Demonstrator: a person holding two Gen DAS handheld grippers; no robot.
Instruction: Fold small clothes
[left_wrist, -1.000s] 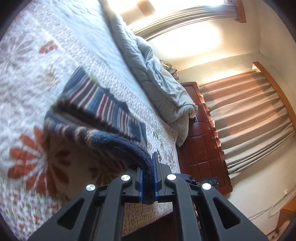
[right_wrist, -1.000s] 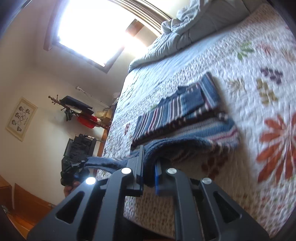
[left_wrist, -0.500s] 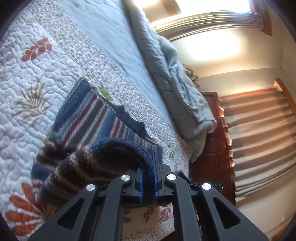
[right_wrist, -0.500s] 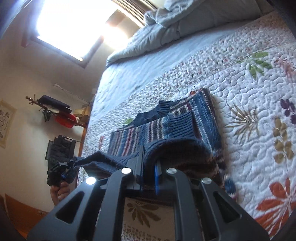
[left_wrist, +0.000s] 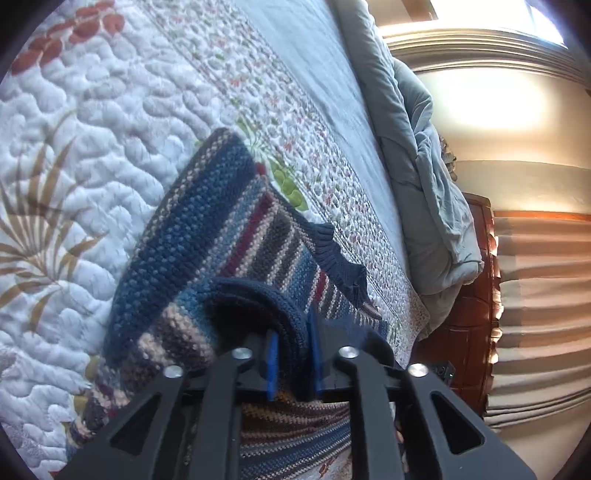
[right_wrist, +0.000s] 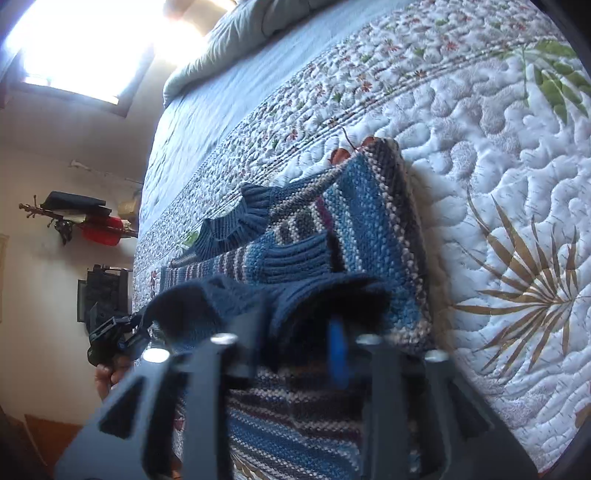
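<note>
A small striped knit sweater (left_wrist: 207, 236) in blue, maroon and beige lies on the floral quilt (left_wrist: 74, 122). Its lower half is folded up over its upper half. My left gripper (left_wrist: 291, 365) is shut on the navy ribbed hem at one corner of the fold. In the right wrist view the sweater (right_wrist: 369, 229) shows with its ribbed collar (right_wrist: 236, 221) at the far side. My right gripper (right_wrist: 299, 350) has its jaws spread apart, and the hem (right_wrist: 317, 291) lies loosely between them. The left gripper also shows in the right wrist view (right_wrist: 110, 332), at the hem's other corner.
A grey duvet (left_wrist: 424, 166) is bunched at the head of the bed against a wooden headboard (left_wrist: 476, 280). Beige curtains (left_wrist: 543, 314) hang beyond it. A coat rack (right_wrist: 74, 218) and a dark cabinet (right_wrist: 99, 291) stand by the wall off the bed's side.
Both grippers carried the hem forward over the sweater and lowered it, closing the fold. The right gripper's jaws have opened; the left stays shut on the hem.
</note>
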